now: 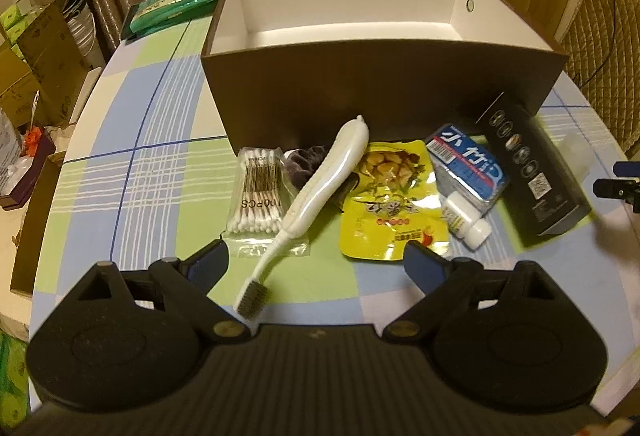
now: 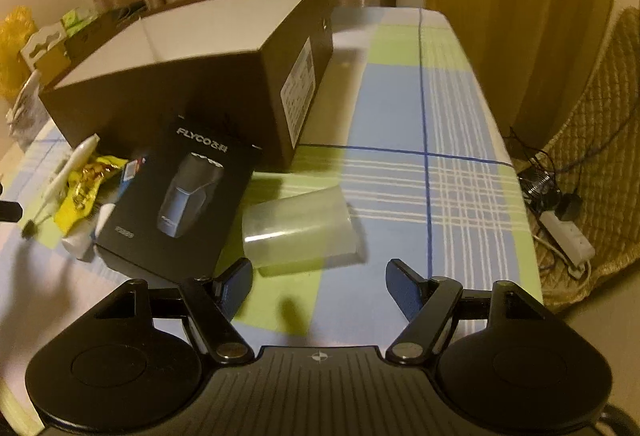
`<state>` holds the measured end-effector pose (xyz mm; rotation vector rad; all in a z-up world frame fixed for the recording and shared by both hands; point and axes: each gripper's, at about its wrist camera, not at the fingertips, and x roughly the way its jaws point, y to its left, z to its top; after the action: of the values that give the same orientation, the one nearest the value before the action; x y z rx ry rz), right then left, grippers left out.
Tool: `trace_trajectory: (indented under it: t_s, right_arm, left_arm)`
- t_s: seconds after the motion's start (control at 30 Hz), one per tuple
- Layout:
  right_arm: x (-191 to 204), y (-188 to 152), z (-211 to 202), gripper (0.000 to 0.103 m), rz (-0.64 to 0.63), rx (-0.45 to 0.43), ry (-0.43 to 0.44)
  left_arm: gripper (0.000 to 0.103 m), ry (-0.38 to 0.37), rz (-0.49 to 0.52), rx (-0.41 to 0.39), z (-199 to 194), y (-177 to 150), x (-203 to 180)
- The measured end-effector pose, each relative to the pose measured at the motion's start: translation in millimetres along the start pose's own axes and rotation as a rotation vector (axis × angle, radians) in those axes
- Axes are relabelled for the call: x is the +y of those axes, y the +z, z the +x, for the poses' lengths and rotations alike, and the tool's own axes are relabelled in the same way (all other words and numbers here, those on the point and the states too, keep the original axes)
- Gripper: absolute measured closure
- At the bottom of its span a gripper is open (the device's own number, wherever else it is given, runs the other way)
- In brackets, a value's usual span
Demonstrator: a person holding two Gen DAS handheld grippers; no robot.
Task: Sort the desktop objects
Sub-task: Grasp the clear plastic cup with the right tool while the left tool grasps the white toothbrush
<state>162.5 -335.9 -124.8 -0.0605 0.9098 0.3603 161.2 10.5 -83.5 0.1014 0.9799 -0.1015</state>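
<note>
An open brown box (image 1: 380, 87) with a white inside stands at the back of the checked table; it also shows in the right wrist view (image 2: 180, 91). In front of it lie a cotton swab pack (image 1: 258, 191), a white toothbrush (image 1: 320, 183), a yellow snack packet (image 1: 390, 199), a blue tissue pack (image 1: 466, 163), a small white bottle (image 1: 466, 220) and a black shaver box (image 1: 532, 171), (image 2: 180, 195). A translucent cup (image 2: 300, 228) lies on its side. My left gripper (image 1: 316, 264) is open above the toothbrush head. My right gripper (image 2: 320, 284) is open, just before the cup.
A green pack (image 1: 176, 3) lies at the table's far left corner. Cardboard boxes (image 1: 44, 51) stand left of the table. A quilted chair (image 2: 592, 163) and a power strip (image 2: 564, 232) are to the right. The tablecloth (image 2: 432, 171) stretches right of the brown box.
</note>
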Motion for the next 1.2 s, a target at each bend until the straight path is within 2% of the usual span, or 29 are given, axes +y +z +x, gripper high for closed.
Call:
trace_trajectory:
  t_s: [0.2,0.27,0.37,0.63,0.67,0.7,0.8,0.93,1.1,1.2]
  right_arm:
    - [6,5,24,0.029,-0.083,0.033,0.001]
    - [6,7,29,0.023,-0.090,0.035,0.014]
    - [6,10,34,0.019,-0.093,0.025,0.033]
    - [4,22,51,0.019,-0.087,0.021,0.025]
    - [4,23,51,0.026,-0.092,0.024,0.024]
    - [4,23,52,0.033,-0.103,0.028,0.024]
    - [4,20,52,0.034,-0.126,0.040,0.011]
    - [-4,16,48,0.034,-0.085,0.040,-0.010]
    - [-11,6,37,0.034,-0.027,0.036,-0.037]
    - [-13,2,32,0.034,0.001,0.034,-0.048]
  left_arm:
    - [0.011,-0.013,0.007,0.007,12,3,7]
    - [0.011,-0.014,0.016,0.012,14,3,9]
    - [0.011,-0.022,0.029,0.012,16,3,12]
    - [0.013,-0.009,0.057,0.033,27,3,15]
    - [0.014,-0.012,0.055,0.036,29,3,17]
    - [0.015,-0.014,0.052,0.040,30,3,18]
    - [0.022,-0.009,0.070,0.047,35,2,19]
    - [0.028,-0.015,0.137,0.036,39,1,18]
    - [0.060,-0.021,0.266,0.024,48,1,9]
    - [0.065,-0.025,0.309,0.009,54,4,3]
